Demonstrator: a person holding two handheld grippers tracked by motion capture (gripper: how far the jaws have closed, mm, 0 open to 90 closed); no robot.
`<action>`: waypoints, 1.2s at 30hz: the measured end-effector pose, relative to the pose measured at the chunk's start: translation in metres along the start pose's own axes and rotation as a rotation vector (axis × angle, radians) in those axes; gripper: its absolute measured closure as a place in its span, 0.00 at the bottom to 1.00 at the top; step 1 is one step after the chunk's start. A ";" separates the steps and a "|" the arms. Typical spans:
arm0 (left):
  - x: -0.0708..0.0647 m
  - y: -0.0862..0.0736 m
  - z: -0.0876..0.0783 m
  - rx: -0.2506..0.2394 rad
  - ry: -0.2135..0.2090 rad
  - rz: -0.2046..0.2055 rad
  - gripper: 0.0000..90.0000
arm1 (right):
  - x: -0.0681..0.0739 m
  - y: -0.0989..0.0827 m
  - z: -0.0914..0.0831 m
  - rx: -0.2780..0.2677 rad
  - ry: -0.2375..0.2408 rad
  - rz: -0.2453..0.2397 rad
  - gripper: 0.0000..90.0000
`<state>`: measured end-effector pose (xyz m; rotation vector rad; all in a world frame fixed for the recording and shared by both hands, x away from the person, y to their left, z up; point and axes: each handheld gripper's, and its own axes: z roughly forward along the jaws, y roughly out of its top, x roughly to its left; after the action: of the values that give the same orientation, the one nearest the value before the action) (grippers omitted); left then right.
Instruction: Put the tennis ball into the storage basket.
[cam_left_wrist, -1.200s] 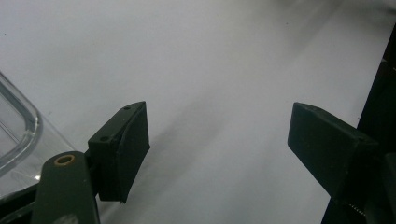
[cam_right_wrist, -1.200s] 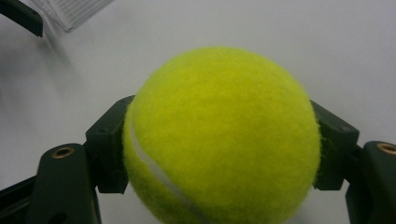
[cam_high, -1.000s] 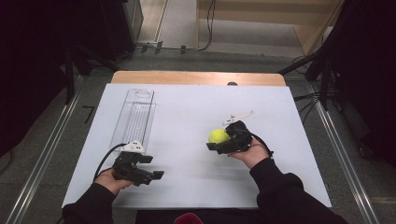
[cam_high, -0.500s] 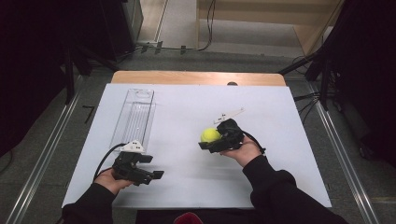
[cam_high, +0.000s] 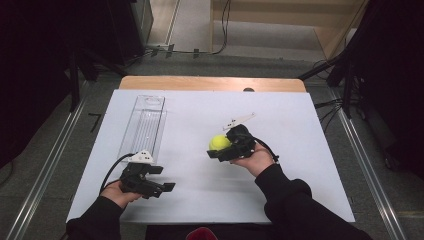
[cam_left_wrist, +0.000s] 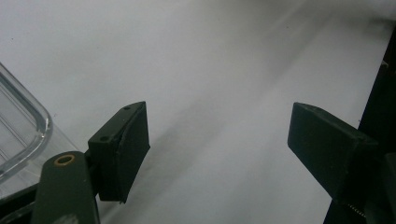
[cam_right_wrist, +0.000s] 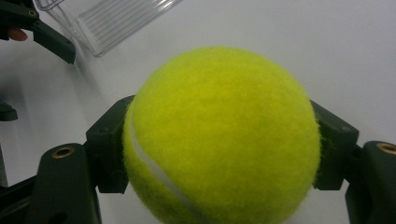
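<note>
One fuzzy yellow-green tennis ball, white seam showing, sits clamped in the right gripper jaws; left gripper jaws gape wide, empty.

My right gripper is raised above the table with its jaws clamped on something, my forearm angling in from the lower right. My left gripper sits low near the table's near edge, jaws wide apart, holding nothing.

Clear tray blocks left; white table open elsewhere.
</note>
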<state>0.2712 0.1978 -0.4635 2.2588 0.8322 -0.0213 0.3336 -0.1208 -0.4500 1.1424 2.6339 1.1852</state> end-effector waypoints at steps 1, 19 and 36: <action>0.000 0.000 0.000 -0.001 0.001 0.002 0.24 | 0.000 0.001 0.001 0.001 0.000 -0.003 0.25; -0.001 0.000 0.000 -0.006 0.005 0.008 0.24 | 0.007 0.016 0.010 -0.005 0.022 -0.007 0.25; -0.001 0.000 -0.001 -0.014 0.011 0.016 0.24 | 0.011 0.043 0.020 -0.034 0.040 -0.001 0.25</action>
<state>0.2697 0.1978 -0.4627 2.2542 0.8183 0.0045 0.3579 -0.0820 -0.4328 1.1237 2.6315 1.2611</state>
